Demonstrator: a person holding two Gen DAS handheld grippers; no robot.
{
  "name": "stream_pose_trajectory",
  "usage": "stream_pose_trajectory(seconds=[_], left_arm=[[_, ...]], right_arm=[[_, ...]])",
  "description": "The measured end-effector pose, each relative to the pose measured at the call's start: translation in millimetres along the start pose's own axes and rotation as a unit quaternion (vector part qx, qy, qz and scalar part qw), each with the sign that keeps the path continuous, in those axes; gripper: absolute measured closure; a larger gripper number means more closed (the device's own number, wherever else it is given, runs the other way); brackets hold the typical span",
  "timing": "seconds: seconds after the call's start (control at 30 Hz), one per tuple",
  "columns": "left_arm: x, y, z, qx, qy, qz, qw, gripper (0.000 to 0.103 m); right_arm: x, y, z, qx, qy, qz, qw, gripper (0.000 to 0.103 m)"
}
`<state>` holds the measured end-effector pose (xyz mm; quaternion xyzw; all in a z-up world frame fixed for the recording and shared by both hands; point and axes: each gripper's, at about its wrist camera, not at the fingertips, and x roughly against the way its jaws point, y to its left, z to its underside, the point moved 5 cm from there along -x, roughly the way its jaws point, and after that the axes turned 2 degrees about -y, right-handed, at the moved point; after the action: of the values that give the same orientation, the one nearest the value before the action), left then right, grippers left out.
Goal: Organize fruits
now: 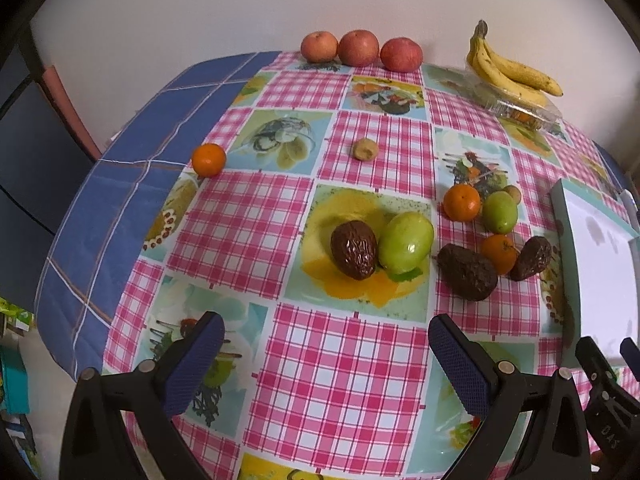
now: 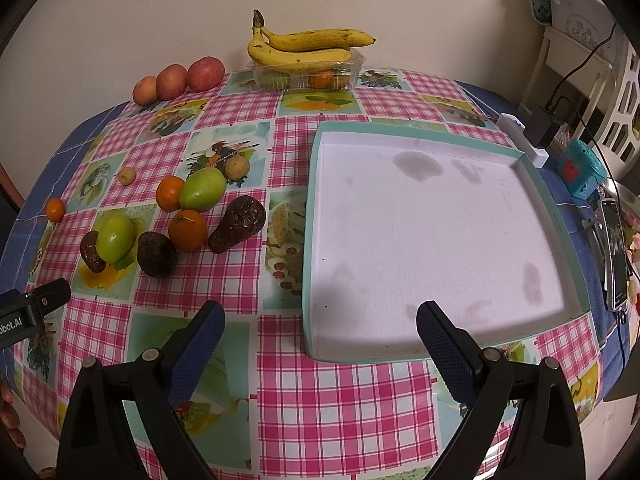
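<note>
My left gripper [image 1: 324, 332] is open above the checked tablecloth, with nothing between its fingers. Ahead of it lie a dark avocado [image 1: 354, 255] and a green fruit [image 1: 406, 242], touching. To their right sits a cluster: two oranges [image 1: 462, 202], a green fruit [image 1: 499, 212], two more avocados [image 1: 467, 273]. My right gripper [image 2: 320, 320] is open too, hovering at the near edge of a shallow white tray [image 2: 432, 236] with a teal rim. The same cluster [image 2: 188, 230] lies left of the tray. Three apples [image 1: 359, 48] and bananas [image 2: 304, 46] are at the back.
The bananas rest on a clear plastic box [image 2: 306, 76] holding more fruit. A lone orange [image 1: 208, 159] lies by the blue cloth's edge, a small brownish fruit [image 1: 364, 149] mid-table. A phone [image 2: 614, 256], charger [image 2: 540, 126] and teal box [image 2: 582, 168] crowd the right side.
</note>
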<state>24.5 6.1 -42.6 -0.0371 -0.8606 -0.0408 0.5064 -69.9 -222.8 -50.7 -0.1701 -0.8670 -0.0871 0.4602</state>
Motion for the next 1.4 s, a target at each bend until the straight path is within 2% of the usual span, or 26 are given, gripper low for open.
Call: stream_pose_trajectory(seconds=[0.23, 0.37, 0.47, 0.53, 0.63, 0.67, 0.8, 1.03, 1.17, 1.23, 1.3, 1.37, 1.4], left_arm=[[7, 3, -6, 0.003, -0.038, 0.007, 0.9993, 0.000], [15, -2, -10, -0.008, -0.081, 0.015, 0.9966, 0.000], [19, -7, -14, -0.027, -0.101, 0.002, 0.9945, 0.000], [15, -7, -16, -0.025, -0.091, 0.010, 0.9955, 0.000], [9, -2, -21, 0.001, -0.064, 0.065, 0.9958, 0.000], [6, -1, -21, 0.008, -0.059, 0.072, 0.9956, 0.000], [3, 4, -27, 0.020, -0.065, 0.050, 0.9965, 0.000], [2, 26, -42, 0.078, -0.084, 0.062, 0.9915, 0.000], [-6, 30, -48, 0.100, -0.071, 0.077, 0.9895, 0.000], [-12, 29, -49, 0.101, -0.060, 0.075, 0.9903, 0.004], [-17, 28, -50, 0.107, -0.049, 0.081, 0.9897, 0.016], [-23, 27, -50, 0.118, -0.041, 0.089, 0.9882, 0.016], [-26, 27, -51, 0.119, -0.038, 0.090, 0.9880, 0.017]], right_arm=[[-3, 4, -2, 0.006, 0.005, -0.005, 1.000, 0.006], [-3, 8, -1, 0.014, 0.005, -0.007, 1.000, 0.006], [-3, 10, 0, 0.018, 0.007, -0.010, 1.000, 0.006], [-3, 11, 0, 0.020, 0.008, -0.009, 1.000, 0.006], [-1, 12, -4, 0.018, 0.002, -0.010, 1.000, 0.006], [0, 12, -7, 0.015, -0.001, -0.009, 1.000, 0.006], [-1, 17, -17, 0.000, 0.004, -0.038, 0.999, 0.006], [3, 38, -38, 0.017, -0.026, -0.045, 0.998, 0.006], [2, 44, -53, -0.012, -0.040, -0.077, 0.996, 0.006], [-1, 44, -60, -0.025, -0.042, -0.089, 0.995, 0.006], [-5, 44, -65, -0.034, -0.041, -0.097, 0.994, 0.010], [-9, 44, -69, -0.040, -0.040, -0.102, 0.993, 0.031], [-10, 43, -69, -0.043, -0.040, -0.102, 0.993, 0.033]])
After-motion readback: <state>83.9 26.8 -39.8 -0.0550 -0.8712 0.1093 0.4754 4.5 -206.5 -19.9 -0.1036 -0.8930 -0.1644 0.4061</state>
